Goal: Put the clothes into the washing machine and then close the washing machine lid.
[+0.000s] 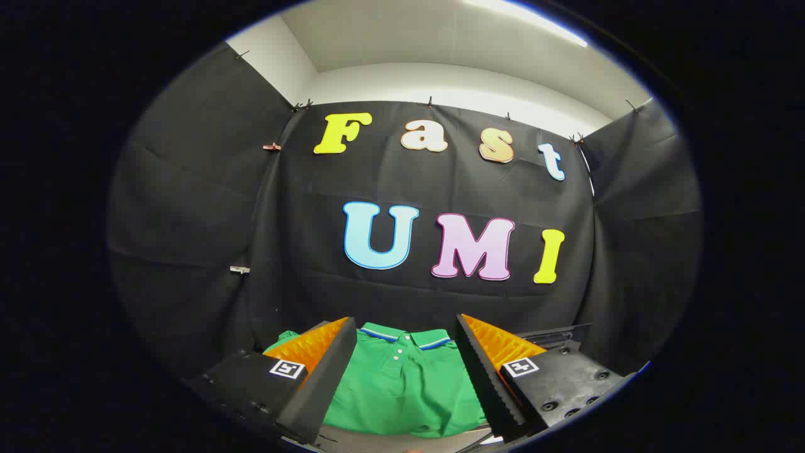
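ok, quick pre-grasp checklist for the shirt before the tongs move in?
1. Tongs open: ok, fingers spread wide with nothing between them.
2. Shirt in sight: ok, the green polo lies flat just ahead of the fingers, collar toward the black cloth wall.
3. Shirt centred: ok, collar and button row sit in the gap between the fingers.
4. Contact with the shirt: not ok, neither finger touches it yet.
5. Washing machine location and lid state: cannot tell.
6. Obstacles on the shirt: ok, nothing lies on the visible part.
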Tool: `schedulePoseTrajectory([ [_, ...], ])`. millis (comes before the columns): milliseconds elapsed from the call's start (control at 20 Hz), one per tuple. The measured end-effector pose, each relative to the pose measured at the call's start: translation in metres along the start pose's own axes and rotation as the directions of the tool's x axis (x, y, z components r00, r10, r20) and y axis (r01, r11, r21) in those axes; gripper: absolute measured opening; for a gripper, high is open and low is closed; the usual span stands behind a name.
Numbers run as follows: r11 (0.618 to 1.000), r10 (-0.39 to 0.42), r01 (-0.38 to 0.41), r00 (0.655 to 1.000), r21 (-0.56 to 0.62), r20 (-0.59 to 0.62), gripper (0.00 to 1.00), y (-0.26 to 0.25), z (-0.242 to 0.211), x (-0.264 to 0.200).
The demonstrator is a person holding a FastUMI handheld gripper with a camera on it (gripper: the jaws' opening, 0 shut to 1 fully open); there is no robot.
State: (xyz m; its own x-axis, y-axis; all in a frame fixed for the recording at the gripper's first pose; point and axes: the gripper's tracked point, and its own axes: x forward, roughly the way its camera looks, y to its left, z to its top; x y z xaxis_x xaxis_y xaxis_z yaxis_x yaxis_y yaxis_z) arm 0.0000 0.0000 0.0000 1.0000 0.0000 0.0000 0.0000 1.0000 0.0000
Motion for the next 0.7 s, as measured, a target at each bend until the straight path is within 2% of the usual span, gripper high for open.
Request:
schedulePoseTrajectory([
  [250, 1.0, 0.014, -0.014, 1.0, -0.021, -0.027, 0.98, -0.004, -0.005, -0.006],
  [700, 0.998, 0.041, -0.042, 0.999, -0.037, -0.009, 0.98, -0.002, 0.003, -0.007],
])
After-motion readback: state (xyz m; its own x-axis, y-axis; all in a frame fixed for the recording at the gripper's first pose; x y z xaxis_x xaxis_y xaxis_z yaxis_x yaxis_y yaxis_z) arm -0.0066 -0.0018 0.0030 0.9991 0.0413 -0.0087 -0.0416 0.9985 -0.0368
